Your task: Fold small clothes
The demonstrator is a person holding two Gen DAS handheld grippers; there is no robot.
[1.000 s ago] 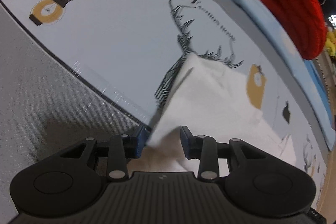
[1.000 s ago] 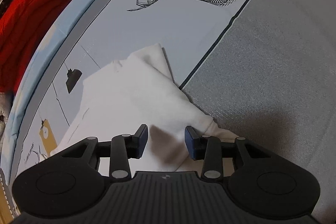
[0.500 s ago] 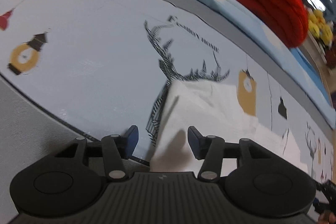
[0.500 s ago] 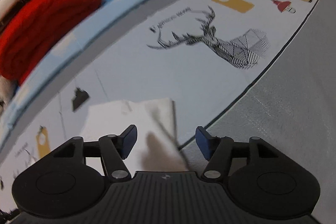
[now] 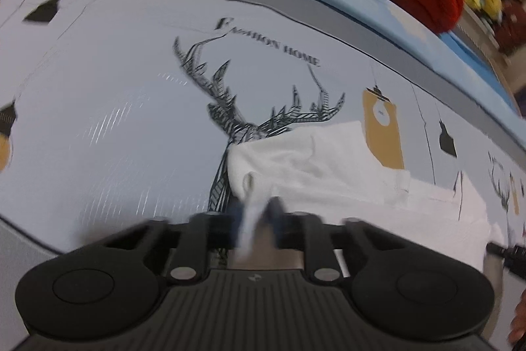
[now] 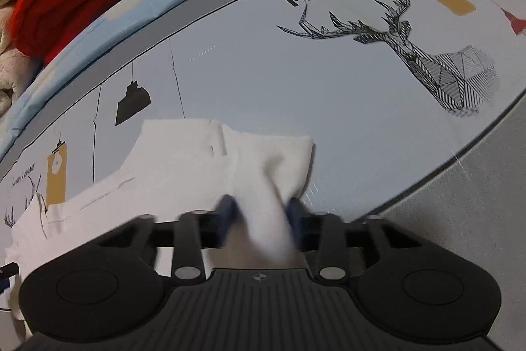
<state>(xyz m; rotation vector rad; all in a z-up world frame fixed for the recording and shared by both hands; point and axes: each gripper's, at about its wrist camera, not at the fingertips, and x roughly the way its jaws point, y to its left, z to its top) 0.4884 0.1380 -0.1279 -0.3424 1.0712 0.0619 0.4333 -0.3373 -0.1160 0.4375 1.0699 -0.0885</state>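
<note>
Within the last second both the left gripper (image 5: pixel 254 217) and right gripper (image 6: pixel 259 219), earlier open, had closed on the white garment (image 6: pixel 184 160) lying on the deer-print sheet (image 6: pixel 328 81), readying a fold.

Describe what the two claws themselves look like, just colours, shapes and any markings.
Both match. The left claw and right claw each have blue finger pads on black linkage bars with silver pivot pins, two round black housings, and a ribbed dark grey centre plate bearing a small round logo. No cables or sleeves are clearly visible.
</note>
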